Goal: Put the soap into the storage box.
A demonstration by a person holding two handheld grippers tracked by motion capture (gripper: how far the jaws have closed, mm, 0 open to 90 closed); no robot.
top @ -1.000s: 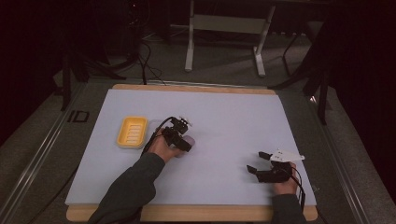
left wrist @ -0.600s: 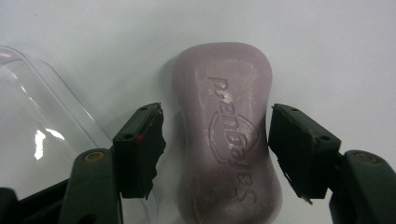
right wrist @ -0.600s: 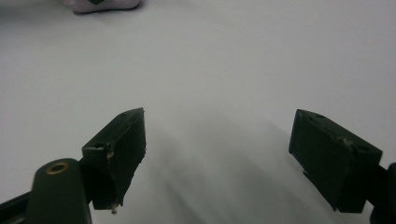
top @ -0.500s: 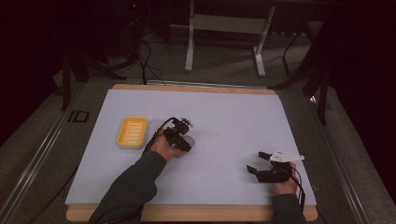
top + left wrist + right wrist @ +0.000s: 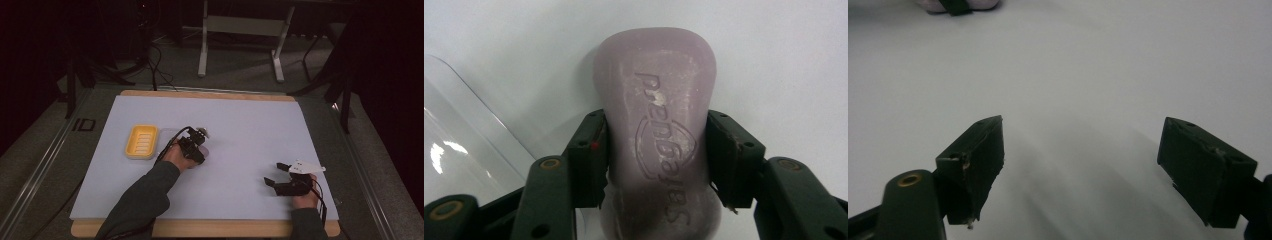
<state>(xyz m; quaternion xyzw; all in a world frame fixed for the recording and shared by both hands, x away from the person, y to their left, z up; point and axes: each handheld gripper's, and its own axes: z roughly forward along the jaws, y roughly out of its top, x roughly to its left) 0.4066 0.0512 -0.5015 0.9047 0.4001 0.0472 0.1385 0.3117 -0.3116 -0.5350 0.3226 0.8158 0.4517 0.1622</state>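
Pinching a pale purple soap bar (image 5: 657,135) across its middle, the left gripper (image 5: 657,160) has just been closing, and its pads now press both long sides of the bar as it lies on the white mat (image 5: 250,125). A yellow dish (image 5: 141,141) sits just beside that hand. The right gripper (image 5: 1083,165) rests well apart near the mat's front edge, jaws spread over bare mat.

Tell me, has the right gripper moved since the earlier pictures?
No. In the high view the right gripper lies at the same spot near the mat's right front corner as before, jaws open, with the same gap to the mat's edge.
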